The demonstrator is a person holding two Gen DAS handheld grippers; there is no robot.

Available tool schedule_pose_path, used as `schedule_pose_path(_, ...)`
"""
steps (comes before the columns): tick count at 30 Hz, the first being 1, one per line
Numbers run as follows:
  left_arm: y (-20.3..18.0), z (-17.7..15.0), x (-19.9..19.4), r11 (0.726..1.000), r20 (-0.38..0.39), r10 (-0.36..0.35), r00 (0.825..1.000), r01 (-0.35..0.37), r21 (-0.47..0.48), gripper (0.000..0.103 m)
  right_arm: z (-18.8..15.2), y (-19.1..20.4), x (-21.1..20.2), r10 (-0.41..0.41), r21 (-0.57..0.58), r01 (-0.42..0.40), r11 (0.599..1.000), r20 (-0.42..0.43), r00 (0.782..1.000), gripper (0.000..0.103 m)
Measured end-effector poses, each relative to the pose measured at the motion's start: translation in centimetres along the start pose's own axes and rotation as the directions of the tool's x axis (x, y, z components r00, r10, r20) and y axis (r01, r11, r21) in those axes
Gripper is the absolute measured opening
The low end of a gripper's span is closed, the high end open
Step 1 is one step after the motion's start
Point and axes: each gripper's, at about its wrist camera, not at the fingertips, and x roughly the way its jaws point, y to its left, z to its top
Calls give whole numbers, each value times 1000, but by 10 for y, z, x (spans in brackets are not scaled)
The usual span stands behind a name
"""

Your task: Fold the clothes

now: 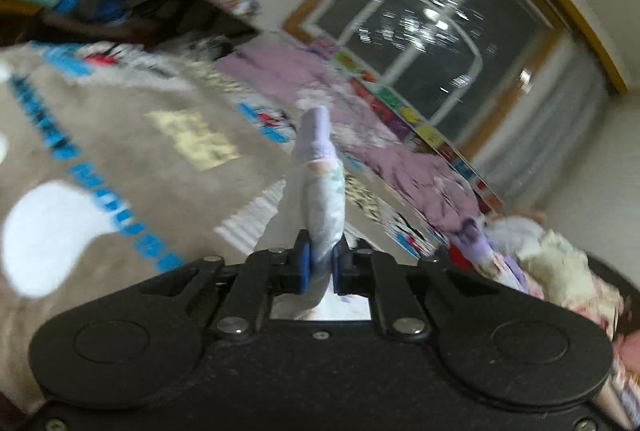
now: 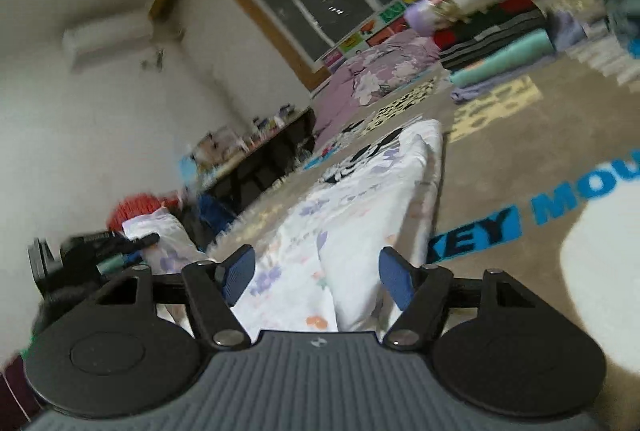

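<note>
A white garment with a pale floral print (image 2: 352,199) lies stretched out on the beige printed blanket (image 2: 520,159). My left gripper (image 1: 320,265) is shut on a bunched edge of that garment (image 1: 324,187), which sticks up between the blue pads. My right gripper (image 2: 316,271) is open, its blue pads either side of the garment's near end, just above the cloth. The left gripper also shows at the left of the right wrist view (image 2: 92,255), beside a lifted corner of the garment.
A stack of folded clothes (image 2: 500,31) sits at the far right of the blanket. A crumpled lilac floral cover (image 1: 360,119) lies along the wall under a dark window (image 1: 420,19). A low dark table with clutter (image 2: 260,147) stands by the left wall.
</note>
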Motion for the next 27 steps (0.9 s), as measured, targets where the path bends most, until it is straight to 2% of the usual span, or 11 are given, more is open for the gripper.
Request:
schedule_pose_path(7, -65, -15, 11, 985, -45, -113, 993, 118, 130, 7, 7, -30, 1, 6, 159, -14, 987, 54, 999, 67)
schedule_pose_path(13, -122, -52, 27, 940, -128, -174, 976, 203, 273, 7, 12, -42, 2, 54, 244, -75, 967, 92, 994, 67)
schedule_pose_path(17, -150, -85, 41, 895, -194, -186, 963, 248, 370, 7, 16, -45, 0, 120, 283, -152, 947, 128, 984, 67)
schedule_pose_path(21, -173, -116, 53, 843, -246, -191, 950, 287, 454, 7, 19, -54, -5, 194, 361, -255, 897, 197, 961, 69)
schedule_pose_path(27, -186, -165, 72, 743, -292, -131, 947, 288, 603, 7, 16, -75, -12, 183, 480, -295, 826, 267, 946, 71)
